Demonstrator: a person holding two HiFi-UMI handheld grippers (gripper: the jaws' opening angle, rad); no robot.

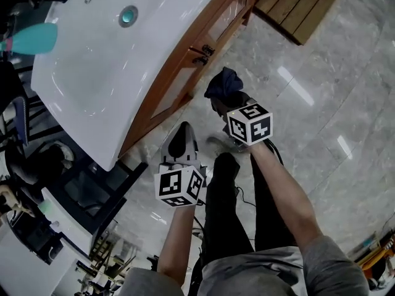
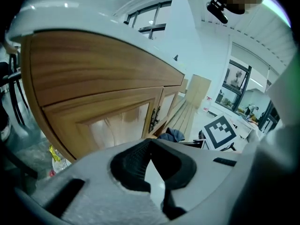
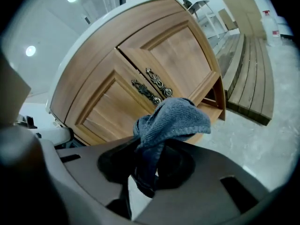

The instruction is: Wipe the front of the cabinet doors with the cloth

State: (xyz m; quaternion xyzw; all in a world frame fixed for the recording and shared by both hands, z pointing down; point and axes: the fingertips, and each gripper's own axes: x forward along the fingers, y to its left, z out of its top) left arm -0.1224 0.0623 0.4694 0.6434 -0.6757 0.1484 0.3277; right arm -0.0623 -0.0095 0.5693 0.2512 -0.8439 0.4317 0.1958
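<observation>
The wooden cabinet doors (image 3: 110,109) stand shut under a white counter, with two ornate metal handles (image 3: 152,88) where they meet. My right gripper (image 3: 149,149) is shut on a dark blue cloth (image 3: 173,121), whose bunched end sticks out past the jaws. It hangs a short way in front of the handles, apart from the wood. In the head view the cloth (image 1: 222,84) hovers below the handles (image 1: 200,53). My left gripper (image 1: 180,134) is lower left of it, near the left door (image 2: 117,123). Its jaws are shut with nothing between them.
A white sink basin (image 1: 105,48) with a round drain (image 1: 128,15) overhangs the cabinet. Wooden slatted boards (image 1: 302,5) lie on the marble floor right of it. The person's dark-trousered legs (image 1: 228,208) stand behind the grippers. Clutter fills the lower left corner (image 1: 92,251).
</observation>
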